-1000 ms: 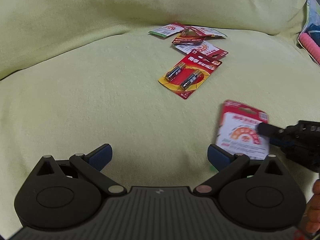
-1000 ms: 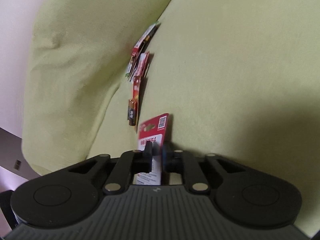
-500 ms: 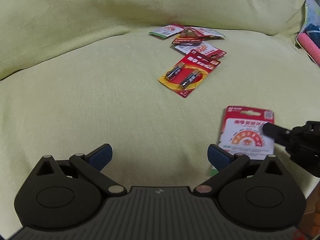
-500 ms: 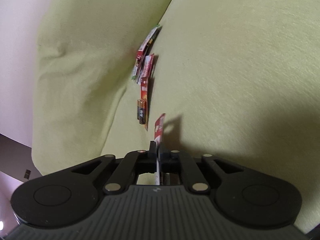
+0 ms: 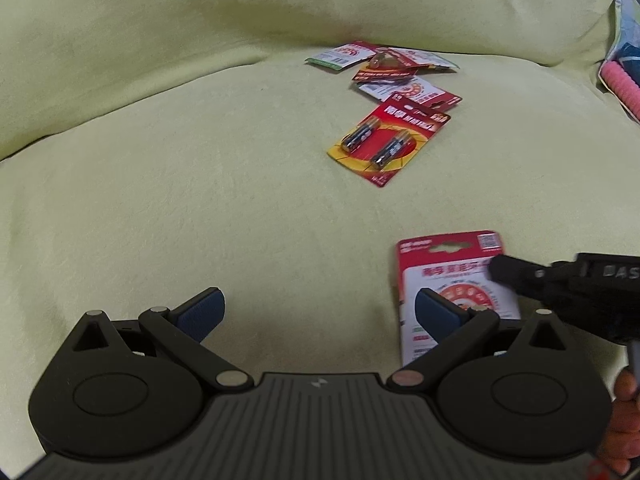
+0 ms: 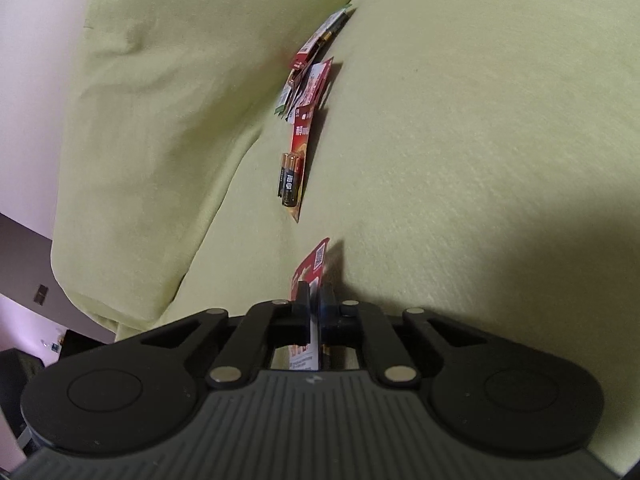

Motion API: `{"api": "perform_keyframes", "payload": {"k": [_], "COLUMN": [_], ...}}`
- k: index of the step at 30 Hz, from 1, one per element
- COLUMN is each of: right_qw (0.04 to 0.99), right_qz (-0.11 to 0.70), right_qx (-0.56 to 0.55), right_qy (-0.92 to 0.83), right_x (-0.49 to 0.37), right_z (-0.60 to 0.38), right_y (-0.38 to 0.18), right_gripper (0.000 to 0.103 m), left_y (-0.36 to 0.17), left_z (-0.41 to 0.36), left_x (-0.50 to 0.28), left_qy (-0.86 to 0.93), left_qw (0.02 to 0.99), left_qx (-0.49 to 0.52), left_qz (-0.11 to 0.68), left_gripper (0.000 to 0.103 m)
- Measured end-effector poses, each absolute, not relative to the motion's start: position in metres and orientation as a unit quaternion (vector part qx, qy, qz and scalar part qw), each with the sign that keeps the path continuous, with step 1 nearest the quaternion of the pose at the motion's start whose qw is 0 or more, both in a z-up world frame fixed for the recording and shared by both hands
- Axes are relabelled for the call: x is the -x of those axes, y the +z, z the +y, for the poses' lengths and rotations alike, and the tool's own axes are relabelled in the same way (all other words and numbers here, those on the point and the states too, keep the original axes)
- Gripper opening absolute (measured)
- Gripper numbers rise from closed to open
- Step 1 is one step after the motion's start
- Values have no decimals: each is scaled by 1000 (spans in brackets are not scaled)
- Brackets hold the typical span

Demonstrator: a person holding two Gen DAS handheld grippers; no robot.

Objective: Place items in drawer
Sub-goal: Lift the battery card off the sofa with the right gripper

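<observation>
Yellow-green plush cushion (image 5: 200,168) holds a scatter of flat red battery cards (image 5: 394,76). The right gripper (image 6: 314,294) pinches one thin red-and-white card (image 5: 452,276) just above the fabric, nearest the cameras. The left gripper (image 5: 318,310) hovers alongside, blue pads (image 5: 202,312) spread wide, empty.

Six battery cards (image 5: 390,140) in all; two tongs (image 5: 318,312).

Bare cushion (image 5: 200,184) lies open ahead of my left gripper (image 5: 316,312), its fingers spread wide. To its right, the card (image 5: 452,276) pinched in my right gripper (image 6: 315,294) blocks passage. Farther on, battery packs (image 5: 390,136) clutter the centre-right.
</observation>
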State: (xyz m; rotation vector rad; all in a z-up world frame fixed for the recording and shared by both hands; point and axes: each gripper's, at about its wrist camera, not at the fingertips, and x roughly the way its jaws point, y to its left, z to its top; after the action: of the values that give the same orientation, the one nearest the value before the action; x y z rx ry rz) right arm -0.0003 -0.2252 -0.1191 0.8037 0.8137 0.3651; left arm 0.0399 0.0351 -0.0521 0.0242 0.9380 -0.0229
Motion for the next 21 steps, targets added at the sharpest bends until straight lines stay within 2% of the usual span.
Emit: {"api": "perform_keyframes", "payload": {"k": [2,3,5,11,15,21], "right_qw": [824,823,819,803,793,774], "right_qz": [395,400,408,448,448,431], "right_qx": [-371,-369,-368,-350,-370,-430], "right_qy": [165,162,165,182,186,171], "right_x": [5,9,19,48,51,32], "right_z": [-227,-228,-230,-223,-213,-204], "right_y": [-115,-114,-113,-119,-133,-150], "right_gripper": [15,29,31,29,14,5], "left_y": [-54,-54,-56,-56,-56,-56], "left_z": [37,38,38,41,43,44], "left_x": [-39,-39,-39,-37,-37,-36], "left_qy": [-10,-10,-12,-11,-6,-3], "left_qw": [891,891,890,891,890,890], "left_qx": [-9,-8,-5,-1,1,0], "left_qz": [453,454,455,455,456,455], "left_gripper": [102,102,102,102,102,102]}}
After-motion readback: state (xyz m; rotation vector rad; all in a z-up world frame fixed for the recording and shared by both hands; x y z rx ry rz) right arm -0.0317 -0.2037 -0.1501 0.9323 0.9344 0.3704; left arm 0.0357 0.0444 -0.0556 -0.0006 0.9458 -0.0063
